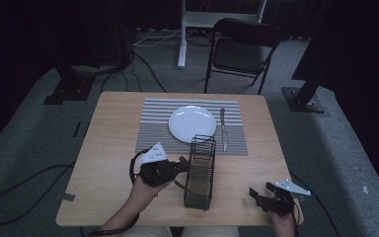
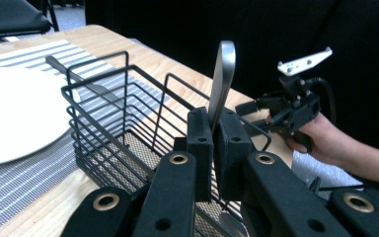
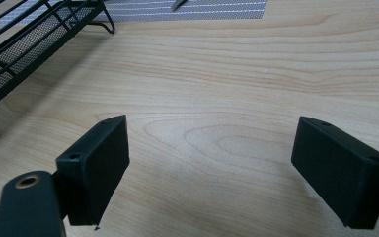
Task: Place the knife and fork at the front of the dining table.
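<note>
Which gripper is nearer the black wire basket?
Left. The left gripper sits right at the black wire basket, clamped on a flat metal utensil handle by its rim. The right gripper hangs open over bare wooden table, off to the basket's right.

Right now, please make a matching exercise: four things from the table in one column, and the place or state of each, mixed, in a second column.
Things:
1. white plate
2. table knife
3. metal utensil handle
4. right gripper

Places or states:
A. open above bare wood
B. clamped in the left gripper, at the black wire basket
C. in the middle of the striped placemat
D. flat on the placemat, right of the plate

Pairs: 1-C, 2-D, 3-B, 4-A
</note>
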A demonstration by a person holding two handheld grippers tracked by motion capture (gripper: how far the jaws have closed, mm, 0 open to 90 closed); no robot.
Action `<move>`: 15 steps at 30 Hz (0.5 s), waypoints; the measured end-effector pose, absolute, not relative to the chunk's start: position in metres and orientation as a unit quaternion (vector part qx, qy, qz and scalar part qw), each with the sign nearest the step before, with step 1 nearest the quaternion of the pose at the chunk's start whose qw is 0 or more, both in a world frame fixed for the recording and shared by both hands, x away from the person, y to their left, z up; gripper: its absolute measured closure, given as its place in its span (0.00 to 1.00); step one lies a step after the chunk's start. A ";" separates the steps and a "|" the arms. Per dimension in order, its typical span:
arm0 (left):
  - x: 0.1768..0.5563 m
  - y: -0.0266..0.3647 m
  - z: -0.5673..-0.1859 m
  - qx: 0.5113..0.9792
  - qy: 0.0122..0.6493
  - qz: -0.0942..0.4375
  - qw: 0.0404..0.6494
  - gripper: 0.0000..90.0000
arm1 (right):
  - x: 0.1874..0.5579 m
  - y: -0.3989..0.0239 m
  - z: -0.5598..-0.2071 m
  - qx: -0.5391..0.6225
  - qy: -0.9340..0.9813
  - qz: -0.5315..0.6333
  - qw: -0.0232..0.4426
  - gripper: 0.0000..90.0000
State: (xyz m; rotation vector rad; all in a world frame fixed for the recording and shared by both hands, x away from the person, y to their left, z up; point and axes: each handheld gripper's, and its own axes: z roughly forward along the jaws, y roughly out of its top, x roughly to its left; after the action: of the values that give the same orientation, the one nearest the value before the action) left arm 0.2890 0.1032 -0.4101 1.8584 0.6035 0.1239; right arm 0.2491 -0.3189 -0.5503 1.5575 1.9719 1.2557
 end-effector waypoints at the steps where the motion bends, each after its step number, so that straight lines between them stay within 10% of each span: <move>1: 0.289 0.104 -0.408 0.786 0.256 0.053 0.560 0.96 | 0.249 -0.319 -0.550 0.547 0.693 0.440 0.165 0.16; 15: 0.286 0.137 -0.370 0.749 0.253 0.073 0.607 0.96 | 0.249 -0.319 -0.550 0.547 0.692 0.441 0.164 0.16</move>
State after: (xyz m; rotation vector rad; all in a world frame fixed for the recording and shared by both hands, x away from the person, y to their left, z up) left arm 0.2856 0.1374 -0.3696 1.7319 0.5852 0.1697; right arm 0.2494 -0.3193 -0.5504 1.5599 1.9738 1.2582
